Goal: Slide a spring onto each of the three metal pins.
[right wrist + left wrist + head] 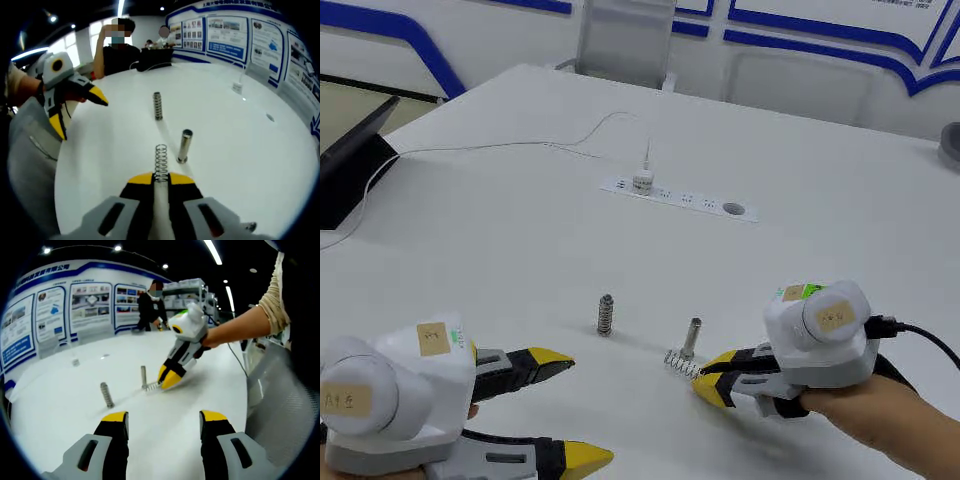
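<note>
Fingers of our right gripper (161, 179) are pinched shut on one end of a spring (161, 161), low in the frame's centre. Its free end lies just beside the base of the bare pin (184, 146) standing on the worktop (520, 220). Higher up, the far pin (158, 106) already wears a spring. Our left gripper (582, 410) hovers at lower left, fingers wide apart and empty. We judge the second pin is in hand — next we must lift the spring, tip it upright over the pin's top and lower it.
</note>
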{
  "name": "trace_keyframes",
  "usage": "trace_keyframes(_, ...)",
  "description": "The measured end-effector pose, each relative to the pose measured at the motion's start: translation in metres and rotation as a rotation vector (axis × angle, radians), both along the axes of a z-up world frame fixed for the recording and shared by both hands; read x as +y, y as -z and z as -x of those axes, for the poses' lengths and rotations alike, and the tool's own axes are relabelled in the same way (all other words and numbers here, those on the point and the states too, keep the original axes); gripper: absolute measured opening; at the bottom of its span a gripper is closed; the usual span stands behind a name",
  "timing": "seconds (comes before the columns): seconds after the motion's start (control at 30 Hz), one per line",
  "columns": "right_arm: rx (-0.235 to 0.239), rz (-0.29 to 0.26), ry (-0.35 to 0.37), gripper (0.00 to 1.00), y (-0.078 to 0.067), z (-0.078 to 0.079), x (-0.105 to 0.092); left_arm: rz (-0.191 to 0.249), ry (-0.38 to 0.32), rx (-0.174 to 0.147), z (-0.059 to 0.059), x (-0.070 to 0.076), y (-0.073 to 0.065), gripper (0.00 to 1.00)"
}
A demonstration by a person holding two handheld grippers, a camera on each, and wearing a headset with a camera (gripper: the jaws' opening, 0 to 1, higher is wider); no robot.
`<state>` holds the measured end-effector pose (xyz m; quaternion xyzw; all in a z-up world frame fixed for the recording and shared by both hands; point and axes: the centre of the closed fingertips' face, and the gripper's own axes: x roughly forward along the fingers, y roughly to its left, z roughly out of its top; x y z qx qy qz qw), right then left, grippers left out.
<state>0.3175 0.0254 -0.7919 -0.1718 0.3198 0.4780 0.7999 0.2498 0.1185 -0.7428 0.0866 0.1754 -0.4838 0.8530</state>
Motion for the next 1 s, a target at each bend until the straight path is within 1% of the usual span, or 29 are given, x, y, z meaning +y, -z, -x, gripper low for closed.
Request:
trace_keyframes(0.17,-0.006,-0.004,-0.049,0.11,-0.01,0.013,0.004,-0.029,0.039,-0.005,-0.004,-0.006,0.006,0.57)
trace_keyframes(0.2,-0.006,-0.001,-0.068,0.11,-0.012,0.018,0.005,-0.033,0.049,-0.006,-0.005,-0.009,0.006,0.57)
trace_keyframes(0.37,-0.011,-0.007,-0.13,0.12,-0.023,0.031,0.013,-0.046,0.081,-0.02,-0.009,-0.018,0.005,0.55)
trace_keyframes(0.5,-0.014,-0.011,-0.179,0.12,-0.031,0.04,0.021,-0.059,0.106,-0.03,-0.009,-0.022,0.005,0.54)
trace_keyframes(0.6,-0.012,-0.011,-0.231,0.12,-0.037,0.051,0.028,-0.077,0.131,-0.04,-0.008,-0.025,0.007,0.52)
trace_keyframes(0.83,-0.018,0.023,-0.318,0.12,-0.039,0.066,0.038,-0.086,0.16,-0.05,-0.003,-0.031,0.007,0.46)
trace_keyframes(1.0,-0.019,0.046,-0.365,0.12,-0.04,0.073,0.043,-0.094,0.183,-0.068,-0.001,-0.033,0.005,0.39)
